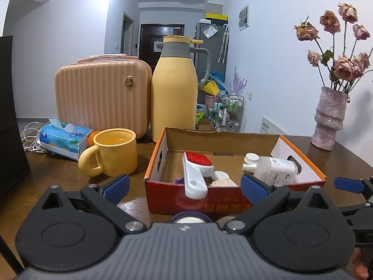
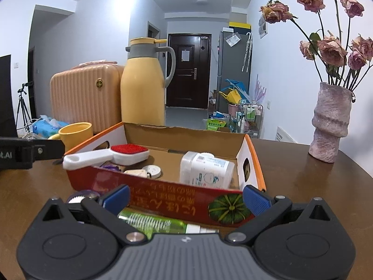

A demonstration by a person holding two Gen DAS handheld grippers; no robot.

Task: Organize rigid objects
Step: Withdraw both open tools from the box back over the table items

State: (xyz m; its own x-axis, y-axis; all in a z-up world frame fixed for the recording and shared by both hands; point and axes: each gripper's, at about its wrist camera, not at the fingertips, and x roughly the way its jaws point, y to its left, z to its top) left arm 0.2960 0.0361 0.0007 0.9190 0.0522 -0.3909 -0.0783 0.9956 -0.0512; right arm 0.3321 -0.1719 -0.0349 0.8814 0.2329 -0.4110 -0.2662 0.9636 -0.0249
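I am holding both grippers, left and right, spread wide and empty at the table's near edge, facing the box holding brush and bottle; a green tube is lying against the box's front wall.

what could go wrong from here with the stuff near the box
1. The lint brush overhangs the cardboard box wall; a bump could tip it out.
2. The green tube lies under the open right claw against the box, awkward to grasp.
3. The yellow mug stands close beside the box.
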